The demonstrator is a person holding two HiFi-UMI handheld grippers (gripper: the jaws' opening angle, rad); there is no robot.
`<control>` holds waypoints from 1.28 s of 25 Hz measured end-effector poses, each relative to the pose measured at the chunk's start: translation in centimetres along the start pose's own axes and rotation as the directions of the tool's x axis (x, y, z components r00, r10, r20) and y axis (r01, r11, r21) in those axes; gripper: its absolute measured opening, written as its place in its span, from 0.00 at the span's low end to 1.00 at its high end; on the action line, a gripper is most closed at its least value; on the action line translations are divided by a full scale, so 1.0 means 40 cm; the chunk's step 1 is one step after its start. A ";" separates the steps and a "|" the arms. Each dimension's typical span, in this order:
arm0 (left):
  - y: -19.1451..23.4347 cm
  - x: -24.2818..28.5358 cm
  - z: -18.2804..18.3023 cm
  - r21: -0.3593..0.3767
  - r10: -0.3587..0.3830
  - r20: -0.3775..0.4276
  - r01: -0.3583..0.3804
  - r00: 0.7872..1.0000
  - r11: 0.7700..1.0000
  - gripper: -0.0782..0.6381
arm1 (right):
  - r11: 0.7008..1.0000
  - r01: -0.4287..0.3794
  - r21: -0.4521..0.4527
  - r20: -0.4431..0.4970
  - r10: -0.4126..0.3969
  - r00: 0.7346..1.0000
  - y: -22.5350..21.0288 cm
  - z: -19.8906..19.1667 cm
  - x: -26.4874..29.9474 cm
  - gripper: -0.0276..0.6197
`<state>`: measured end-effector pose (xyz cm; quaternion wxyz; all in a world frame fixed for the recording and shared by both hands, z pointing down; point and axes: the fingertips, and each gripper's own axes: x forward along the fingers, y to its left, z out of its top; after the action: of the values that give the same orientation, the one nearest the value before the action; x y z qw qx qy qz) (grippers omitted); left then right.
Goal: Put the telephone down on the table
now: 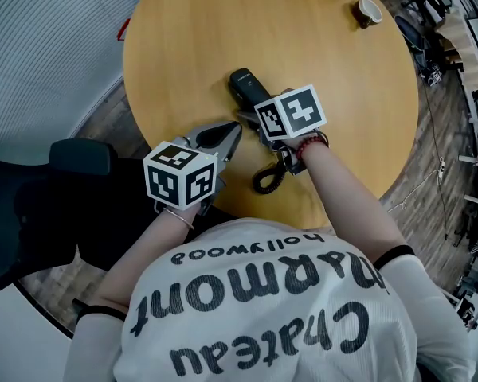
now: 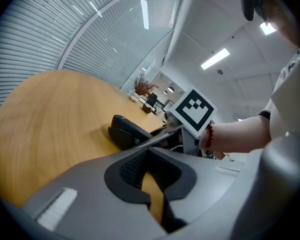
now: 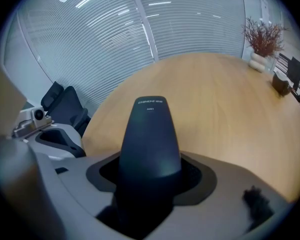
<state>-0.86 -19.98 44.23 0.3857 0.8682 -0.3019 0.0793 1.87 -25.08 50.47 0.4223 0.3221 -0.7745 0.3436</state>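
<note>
Set-down step: right tongs clamp the phone, centre frame, far end at or just off the table; contact unclear. Left tongs closed, empty, just beside. Next, I'd say: lay it flat, release, clear the cord.

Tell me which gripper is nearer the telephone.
Right. The right gripper has the telephone clamped between its fingers. The left gripper points at it from the person's left, just short of it.
</note>
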 end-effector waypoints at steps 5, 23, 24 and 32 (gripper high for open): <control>0.003 0.000 -0.001 -0.004 0.003 -0.002 -0.003 1.000 1.000 0.11 | 1.000 -0.026 0.006 -0.019 0.026 0.999 0.005 0.001 0.001 0.47; 0.004 -0.021 -0.018 -0.043 0.009 0.013 -0.009 1.000 0.999 0.11 | 0.988 -0.043 -0.146 -0.058 0.035 0.998 0.024 -0.018 0.005 0.47; 0.004 -0.021 -0.020 -0.042 0.010 0.012 -0.009 1.000 0.999 0.11 | 0.986 -0.038 -0.162 -0.061 0.029 0.998 0.025 -0.020 0.006 0.47; 0.001 -0.027 -0.031 -0.047 0.017 0.008 -0.017 1.000 0.999 0.11 | 0.979 -0.046 -0.201 -0.073 0.032 0.997 0.019 -0.023 0.004 0.47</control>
<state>-1.65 -18.60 44.70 0.4038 0.8568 -0.3126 0.0718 1.60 -23.94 50.80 0.4729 0.2501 -0.7963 0.2823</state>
